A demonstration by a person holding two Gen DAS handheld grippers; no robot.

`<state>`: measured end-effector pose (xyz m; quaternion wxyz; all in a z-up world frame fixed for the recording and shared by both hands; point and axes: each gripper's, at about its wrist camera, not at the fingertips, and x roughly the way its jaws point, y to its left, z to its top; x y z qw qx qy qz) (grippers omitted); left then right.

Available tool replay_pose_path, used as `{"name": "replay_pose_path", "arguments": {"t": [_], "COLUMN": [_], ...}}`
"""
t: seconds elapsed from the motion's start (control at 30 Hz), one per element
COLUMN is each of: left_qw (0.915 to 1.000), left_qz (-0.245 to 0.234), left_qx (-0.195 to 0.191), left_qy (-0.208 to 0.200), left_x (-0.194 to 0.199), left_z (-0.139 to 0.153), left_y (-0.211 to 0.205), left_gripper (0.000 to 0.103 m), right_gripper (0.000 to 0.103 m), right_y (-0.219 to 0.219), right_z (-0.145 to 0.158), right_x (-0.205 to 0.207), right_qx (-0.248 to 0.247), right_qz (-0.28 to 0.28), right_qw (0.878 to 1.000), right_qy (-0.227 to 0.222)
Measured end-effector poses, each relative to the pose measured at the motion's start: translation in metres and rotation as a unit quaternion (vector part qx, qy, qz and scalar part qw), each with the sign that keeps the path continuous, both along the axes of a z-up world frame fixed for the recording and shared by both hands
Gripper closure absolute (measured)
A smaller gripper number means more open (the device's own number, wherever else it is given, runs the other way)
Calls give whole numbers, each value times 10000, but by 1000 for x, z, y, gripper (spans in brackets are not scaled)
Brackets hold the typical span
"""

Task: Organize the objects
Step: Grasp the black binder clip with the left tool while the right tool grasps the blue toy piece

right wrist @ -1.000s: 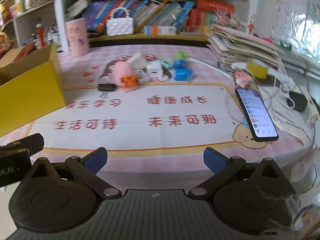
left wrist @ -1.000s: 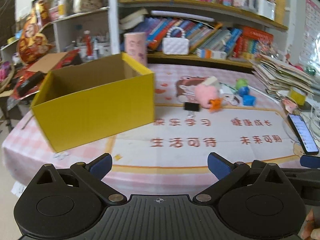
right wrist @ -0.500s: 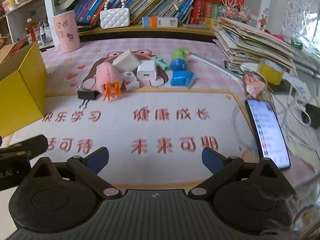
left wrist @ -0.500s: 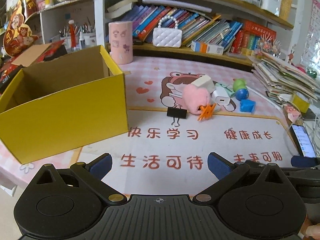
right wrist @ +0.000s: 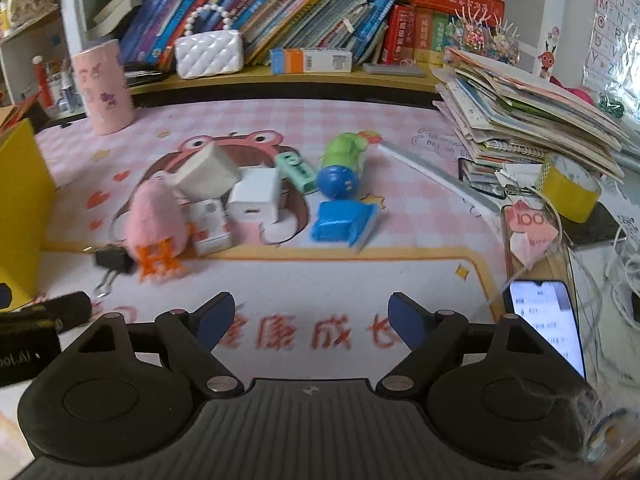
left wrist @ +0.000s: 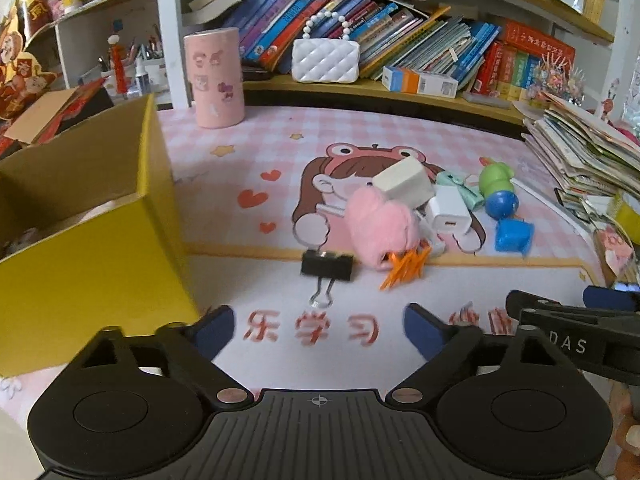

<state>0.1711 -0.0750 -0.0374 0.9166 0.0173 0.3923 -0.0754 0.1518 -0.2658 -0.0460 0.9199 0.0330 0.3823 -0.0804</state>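
Left hand-held gripper [left wrist: 318,330] spread wide, nothing between its blue pads, hovering low over the near part of the counter [left wrist: 280,152] with its pink printed mat. Right hand-held gripper [right wrist: 310,322] likewise wide open and empty, over the red lettering nearer the right side; also visible at the right edge of the left wrist view [left wrist: 576,340].

Just beyond the left gripper, a black binder clip [left wrist: 326,266] flat on the mat, wire handles pointing near. Touching its right side, a pink fluffy toy [left wrist: 380,226] with orange feet. Behind and right of the toy, a tight cluster: a cream plug block [left wrist: 404,180] tilted on top, a white charger [left wrist: 448,212] beside it, a small white box with orange print [right wrist: 210,226] just near of them in the right wrist view. Further right, a mint-green item [left wrist: 460,188], then a green and blue figure [left wrist: 498,188] lying down, and a blue block [left wrist: 514,236] near of it.

Open yellow cardboard box [left wrist: 92,240] at the left, well apart from the cluster. Pink cylinder [left wrist: 214,78] upright at the far left of the counter. White quilted purse [left wrist: 325,60] on the shelf with books behind. Stack of papers [right wrist: 532,116] at the far right, a yellow tape roll [right wrist: 570,188] near of it, and a lit phone [right wrist: 546,324] at the near right.
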Motion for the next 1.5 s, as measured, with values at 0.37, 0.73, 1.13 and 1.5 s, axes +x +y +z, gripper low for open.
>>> {"name": "replay_pose_path", "arguments": {"t": [0.37,0.73,1.13,1.5], "left_qw": [9994,9984,9992,9984], "left_qz": [167,22,395,278], "left_qx": [256,519,-80,-478], "left_qy": [153,203,49,-92], "left_x": [50,74,58,6], "left_z": [-25,-39,0,19], "left_y": [-20,-27,-2,14], "left_gripper": [39,61,64,64], "right_gripper": [19,15,60,63], "right_y": [-28,-34,-41,-10], "right_z": [-14,-25,-36,0], "right_x": [35,70,95,33], "right_qx": [-6,-12,25,469], "right_qz": [26,8,-23,340], "right_qw": [10000,9999,10000,9981], "right_qy": [-16,-149,-34,-226]}}
